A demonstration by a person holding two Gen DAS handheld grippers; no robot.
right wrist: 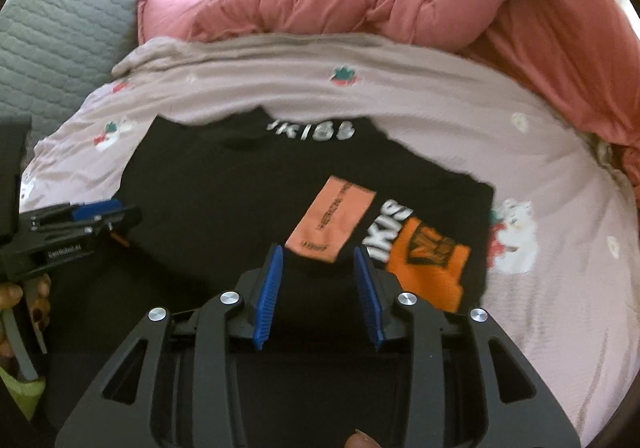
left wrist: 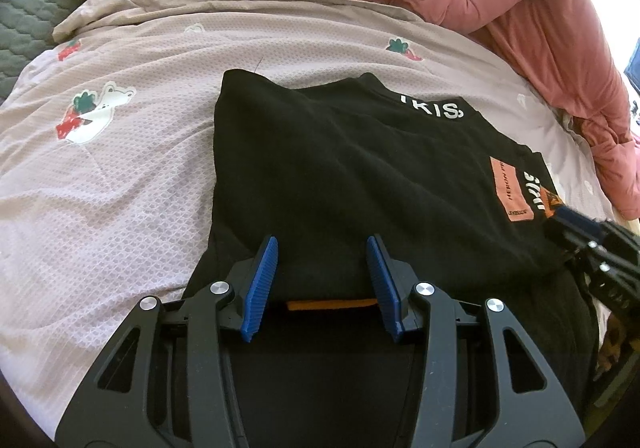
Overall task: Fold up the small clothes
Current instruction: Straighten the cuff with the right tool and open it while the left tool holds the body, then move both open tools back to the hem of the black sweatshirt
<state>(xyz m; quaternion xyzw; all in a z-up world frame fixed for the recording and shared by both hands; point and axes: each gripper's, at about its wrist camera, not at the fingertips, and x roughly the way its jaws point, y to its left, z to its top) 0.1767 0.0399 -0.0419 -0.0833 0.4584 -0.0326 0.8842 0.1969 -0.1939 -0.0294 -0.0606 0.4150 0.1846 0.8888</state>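
On the pale sheet (left wrist: 160, 176), folded black shirt (left wrist: 340, 168) with orange patches, left claw (left wrist: 322, 248) and right claw (right wrist: 318, 260) agape.

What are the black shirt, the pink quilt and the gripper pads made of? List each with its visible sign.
Black shirt: soft matte knit, likely cotton jersey; limp folds, printed patches.
Pink quilt: padded woven fabric, seemingly filled; puffy stitched ridges.
Left gripper pads: blue ribbed rubber or plastic; fine grooves. Which one is unclear.

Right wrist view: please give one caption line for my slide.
Open right gripper above a folded black T-shirt on a pink printed bedsheet, left gripper alongside.
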